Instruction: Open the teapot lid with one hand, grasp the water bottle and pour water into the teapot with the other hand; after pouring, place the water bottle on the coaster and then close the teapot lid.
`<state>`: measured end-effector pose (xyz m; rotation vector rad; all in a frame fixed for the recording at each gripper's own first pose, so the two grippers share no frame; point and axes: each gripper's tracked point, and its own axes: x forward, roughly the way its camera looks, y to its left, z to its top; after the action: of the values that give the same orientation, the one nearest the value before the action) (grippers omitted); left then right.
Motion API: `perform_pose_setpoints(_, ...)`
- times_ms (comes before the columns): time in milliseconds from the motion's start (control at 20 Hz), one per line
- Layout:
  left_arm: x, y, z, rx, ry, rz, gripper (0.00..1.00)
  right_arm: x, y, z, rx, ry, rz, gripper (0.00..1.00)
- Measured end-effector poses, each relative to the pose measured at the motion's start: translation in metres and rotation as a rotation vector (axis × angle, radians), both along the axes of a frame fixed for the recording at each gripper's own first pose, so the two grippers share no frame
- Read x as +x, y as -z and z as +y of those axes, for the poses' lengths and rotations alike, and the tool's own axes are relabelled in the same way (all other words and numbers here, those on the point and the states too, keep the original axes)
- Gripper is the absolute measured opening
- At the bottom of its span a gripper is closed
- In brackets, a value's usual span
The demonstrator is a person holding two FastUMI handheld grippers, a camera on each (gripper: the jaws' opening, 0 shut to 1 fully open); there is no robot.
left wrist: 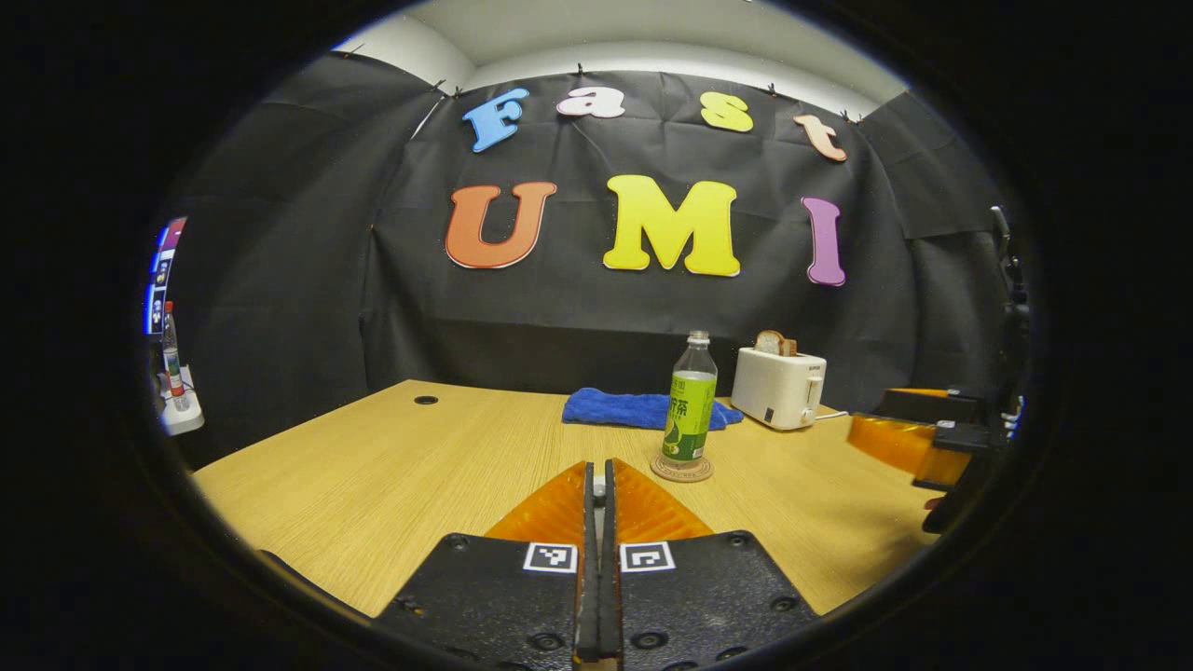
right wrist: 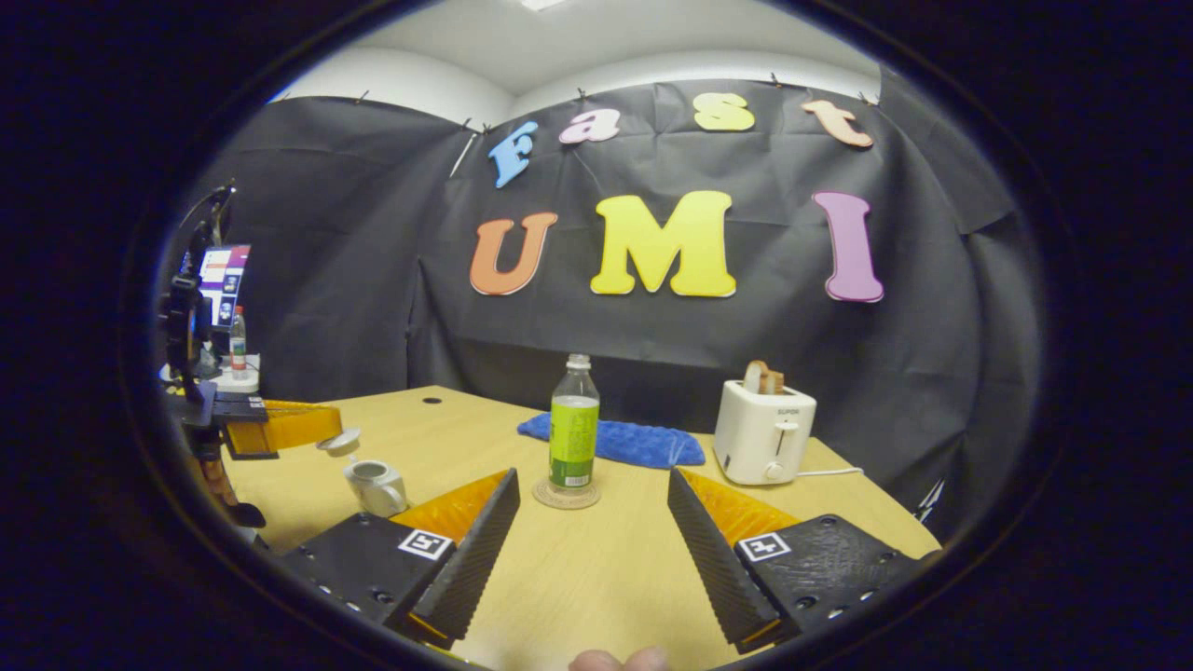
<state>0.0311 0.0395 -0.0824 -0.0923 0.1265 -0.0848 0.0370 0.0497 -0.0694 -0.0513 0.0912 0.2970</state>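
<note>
Item 1, nearest the lens: left gripper (left wrist: 597, 494), fingers pressed together at 6 o'clock in the left gripper view. From the right gripper view the same gripper (right wrist: 328, 436) is seen at 9 o'clock, and the teapot lid (right wrist: 339, 442) is seen at its tip, raised above the pot; the gripper is judged clenched on the lid.

Item 2: right gripper (right wrist: 589, 522), jaws spread wide at 6 o'clock in the right gripper view, nothing held between them. A fingertip of the holding hand is glimpsed at the bottom edge.

Item 3: teapot (right wrist: 377, 485), white, uncovered, set on the surface just below the lid, at 8 o'clock of the right gripper view.

Item 4: water bottle (right wrist: 573, 424), green-labelled, upright on the coaster (right wrist: 566, 495), straight ahead of the released right gripper. No cap can be made out on it.

Progress, as judged: lid lifted; bottle standing on the coaster and let go, so pouring is taken as done, though water in the pot cannot be confirmed. Left to do: lid to be set back on the teapot.

Item 5: surface (left wrist: 391, 466), pale wood grain, with a cable hole at 11 o'clock. A blue cloth (left wrist: 643, 408) is laid behind the bottle; a white toaster (left wrist: 778, 387) with bread is stood at 2 o'clock. Black cloth walls enclose the booth.
</note>
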Motion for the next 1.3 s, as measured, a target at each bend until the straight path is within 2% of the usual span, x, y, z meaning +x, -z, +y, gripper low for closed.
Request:
perform_pose_setpoints(400,0.027,0.024,0.012,0.009,-0.038,0.058,0.03,-0.017,0.011,-0.048,0.032,0.097,0.002,0.95)
perform_pose_setpoints(800,0.027,0.04,0.016,0.0,-0.057,0.092,0.03,-0.016,0.025,-0.055,0.045,0.111,0.032,0.95)
perform_pose_setpoints(1300,0.026,0.049,0.018,0.068,-0.091,0.132,0.04,-0.017,0.033,-0.057,0.047,0.112,0.044,0.95)
